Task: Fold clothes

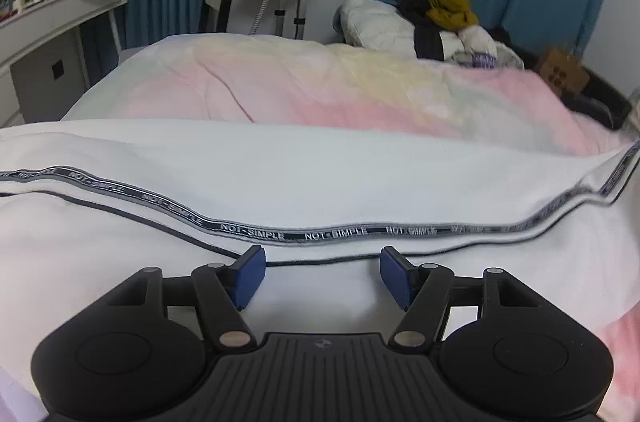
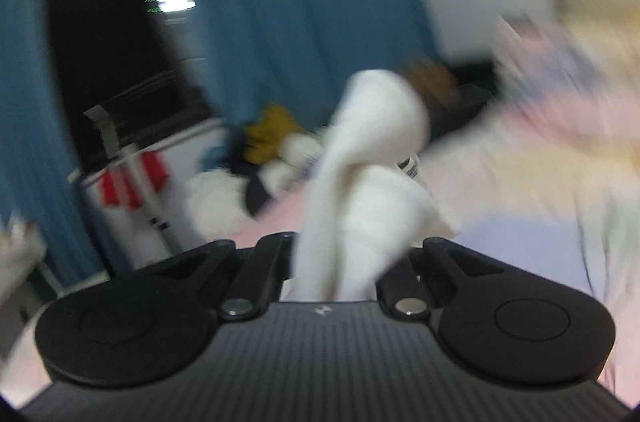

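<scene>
Left gripper [image 1: 322, 276]: fingers [image 1: 250, 276] spread apart, nothing between them, blue pads low over the white garment [image 1: 320, 178] and possibly touching it; contact cannot be confirmed. The garment lies flat on the bed [image 1: 280, 86]. Its lettered trim band [image 1: 336, 233] runs just beyond the fingertips, side to side, so the long axis lies crosswise to the fingers. A thin dark piping line sits between trim band and pads. Gripper level, pointed across the garment toward the far clothes pile [image 1: 436, 22] beyond the trim band.

Right gripper [image 2: 352, 262]: closed on a bunched part of the white garment, which stands up out of the fingers. Heavy blur in this view; fingertips hidden by cloth.

Judgement: the right hand has the hold, and the left is nearer the flat trim band edge, placed to pinch there.
</scene>
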`<state>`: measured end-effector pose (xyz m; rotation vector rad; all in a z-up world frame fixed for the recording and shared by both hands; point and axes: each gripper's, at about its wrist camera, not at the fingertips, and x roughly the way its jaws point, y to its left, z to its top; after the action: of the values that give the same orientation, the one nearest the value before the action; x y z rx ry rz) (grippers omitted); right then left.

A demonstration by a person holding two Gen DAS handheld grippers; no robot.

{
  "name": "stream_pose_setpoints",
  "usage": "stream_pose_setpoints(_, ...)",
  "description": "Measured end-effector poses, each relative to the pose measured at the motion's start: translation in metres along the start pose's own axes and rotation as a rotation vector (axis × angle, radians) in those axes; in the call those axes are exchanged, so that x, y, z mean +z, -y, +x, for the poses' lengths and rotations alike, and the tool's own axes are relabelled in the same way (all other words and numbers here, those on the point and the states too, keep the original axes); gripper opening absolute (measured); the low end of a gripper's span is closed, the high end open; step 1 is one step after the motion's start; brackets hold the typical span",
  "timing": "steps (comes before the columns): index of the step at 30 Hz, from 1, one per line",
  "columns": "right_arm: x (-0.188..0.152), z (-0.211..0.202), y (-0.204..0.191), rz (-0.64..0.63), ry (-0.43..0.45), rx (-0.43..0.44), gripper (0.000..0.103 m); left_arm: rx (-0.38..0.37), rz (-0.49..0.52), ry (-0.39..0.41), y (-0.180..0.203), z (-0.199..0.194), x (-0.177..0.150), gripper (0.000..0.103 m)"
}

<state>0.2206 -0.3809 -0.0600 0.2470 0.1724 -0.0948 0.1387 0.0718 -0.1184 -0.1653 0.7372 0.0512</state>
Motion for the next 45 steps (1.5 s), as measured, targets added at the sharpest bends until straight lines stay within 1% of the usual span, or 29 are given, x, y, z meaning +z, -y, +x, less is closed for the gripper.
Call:
stream_pose_setpoints(2, -0.005, -0.017, -0.055, -0.157, 0.037, 0.061, 0.012, 0.004, -0.021, 0.026, -0.005, -0.011, 0.006, 0.066)
stream_pose_setpoints(3, -0.013, -0.024, -0.081, -0.237, 0.047, 0.094, 0.012, 0.003, -0.033, 0.04, -0.009, -0.016, 0.009, 0.066)
stream_pose_setpoints(5, -0.04, -0.035, -0.131, -0.399, 0.047, 0.163, 0.012, 0.013, -0.055, 0.067, -0.016, -0.028, 0.015, 0.066)
stream_pose_setpoints(7, -0.083, -0.043, -0.166, -0.532, 0.006, 0.23, 0.012, 0.023, -0.073, 0.095, -0.023, -0.038, 0.019, 0.066)
stream_pose_setpoints(9, -0.133, -0.046, -0.188, -0.641, -0.065, 0.288, 0.012, 0.022, -0.093, 0.11, -0.029, -0.046, 0.021, 0.066)
stream_pose_setpoints(12, -0.208, -0.046, -0.203, -0.785, -0.203, 0.334, 0.012, 0.015, -0.107, 0.119, -0.035, -0.051, 0.023, 0.066)
stream_pose_setpoints(13, -0.222, -0.048, -0.206, -0.82, -0.22, 0.326, 0.012, 0.012, -0.112, 0.119, -0.036, -0.052, 0.024, 0.066)
stream_pose_setpoints(14, -0.23, -0.049, -0.208, -0.847, -0.215, 0.314, 0.013, 0.007, -0.114, 0.117, -0.036, -0.051, 0.025, 0.066)
stream_pose_setpoints(15, -0.232, -0.051, -0.209, -0.859, -0.209, 0.308, 0.013, 0.002, -0.114, 0.114, -0.035, -0.051, 0.026, 0.066)
stream_pose_setpoints(18, -0.22, -0.058, -0.205, -0.83, -0.169, 0.333, 0.013, -0.007, -0.1, 0.122, -0.03, -0.05, 0.03, 0.066)
stream_pose_setpoints(21, -0.214, -0.066, -0.206, -0.807, -0.129, 0.387, 0.013, -0.023, -0.121, 0.132, -0.032, -0.052, 0.031, 0.066)
stream_pose_setpoints(23, -0.218, -0.062, -0.219, -0.81, -0.163, 0.44, 0.013, -0.044, -0.153, 0.139, -0.037, -0.052, 0.032, 0.066)
stream_pose_setpoints(24, -0.221, -0.06, -0.223, -0.816, -0.178, 0.453, 0.013, -0.055, -0.168, 0.143, -0.041, -0.052, 0.033, 0.066)
stream_pose_setpoints(27, -0.229, -0.06, -0.227, -0.834, -0.199, 0.455, 0.014, -0.097, -0.218, 0.151, -0.05, -0.051, 0.035, 0.066)
stream_pose_setpoints(29, -0.221, -0.064, -0.226, -0.812, -0.197, 0.456, 0.015, -0.119, -0.227, 0.153, -0.056, -0.049, 0.037, 0.066)
stream_pose_setpoints(31, -0.212, -0.067, -0.224, -0.782, -0.219, 0.455, 0.016, -0.131, -0.229, 0.161, -0.061, -0.049, 0.04, 0.067)
stream_pose_setpoints(32, -0.209, -0.069, -0.222, -0.769, -0.238, 0.458, 0.02, -0.147, -0.239, 0.164, -0.064, -0.048, 0.041, 0.068)
stream_pose_setpoints(33, -0.207, -0.072, -0.219, -0.757, -0.261, 0.465, 0.026, -0.168, -0.252, 0.162, -0.066, -0.047, 0.041, 0.068)
stream_pose_setpoints(34, -0.206, -0.076, -0.217, -0.746, -0.283, 0.471, 0.028, -0.19, -0.265, 0.159, -0.067, -0.046, 0.04, 0.068)
stream_pose_setpoints(36, -0.2, -0.085, -0.211, -0.718, -0.325, 0.494, 0.046, -0.229, -0.285, 0.15, -0.068, -0.044, 0.038, 0.068)
stream_pose_setpoints(38, -0.192, -0.097, -0.205, -0.662, -0.357, 0.53, 0.055, -0.257, -0.274, 0.137, -0.063, -0.042, 0.036, 0.068)
stream_pose_setpoints(39, -0.188, -0.105, -0.201, -0.633, -0.37, 0.55, 0.058, -0.273, -0.266, 0.13, -0.058, -0.041, 0.034, 0.068)
stream_pose_setpoints(41, -0.179, -0.114, -0.196, -0.58, -0.375, 0.58, 0.058, -0.306, -0.242, 0.112, -0.048, -0.037, 0.031, 0.068)
stream_pose_setpoints(42, -0.175, -0.118, -0.194, -0.566, -0.367, 0.576, 0.058, -0.321, -0.229, 0.102, -0.043, -0.035, 0.029, 0.068)
stream_pose_setpoints(44, -0.173, -0.124, -0.19, -0.563, -0.336, 0.533, 0.058, -0.358, -0.205, 0.076, -0.032, -0.03, 0.024, 0.068)
stream_pose_setpoints(45, -0.172, -0.123, -0.188, -0.564, -0.335, 0.506, 0.058, -0.383, -0.194, 0.061, -0.027, -0.026, 0.021, 0.066)
